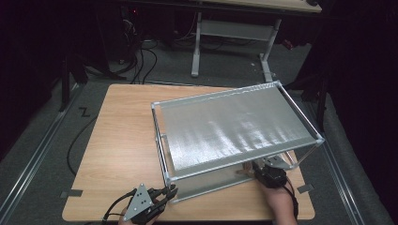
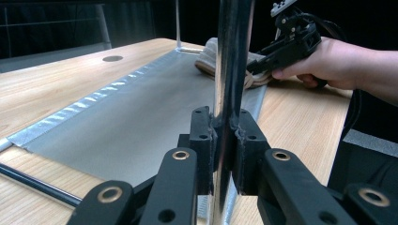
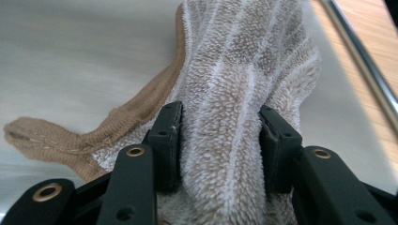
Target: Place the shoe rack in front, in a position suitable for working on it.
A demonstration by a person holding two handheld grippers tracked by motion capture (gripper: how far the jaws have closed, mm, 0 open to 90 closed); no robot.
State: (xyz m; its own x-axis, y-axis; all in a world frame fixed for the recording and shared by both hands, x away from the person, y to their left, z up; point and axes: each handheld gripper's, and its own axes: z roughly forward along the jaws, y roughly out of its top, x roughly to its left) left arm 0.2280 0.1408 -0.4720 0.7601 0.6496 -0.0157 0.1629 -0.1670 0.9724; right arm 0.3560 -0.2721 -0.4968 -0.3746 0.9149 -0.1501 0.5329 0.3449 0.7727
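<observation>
The beige, white-striped terry cloth (image 3: pixel 234 93) lay bunched on the lower grey metal shelf (image 2: pixel 131 117) of the two-tier silver rack (image 1: pixel 230 126), near its right front corner; I had the right gripper (image 3: pixel 220 140) reaching in under the upper shelf, its jaws clamped on a thick fold of the cloth, a brown hemmed corner trailing loose to one side; the left gripper (image 2: pixel 224 145) had its jaws closed on the rack's shiny upright front post (image 2: pixel 232 56), at the left front corner, which I judged was there to steady the frame; the rack sat skewed on the light wooden worktop (image 1: pixel 122 140), with a second desk and cables on the floor beyond.

As I read it, the step in hand was wiping the lower shelf; to do it well I would have kept the left grip firm on the post so the light frame could not slide; pressed the cloth flat against the metal instead of dragging a bunched ridge; worked in long strokes along the shelf; and kept the right gripper low, since the upper shelf hung close above it and the thin side rail (image 3: pixel 361 61) ran just beside the cloth.
</observation>
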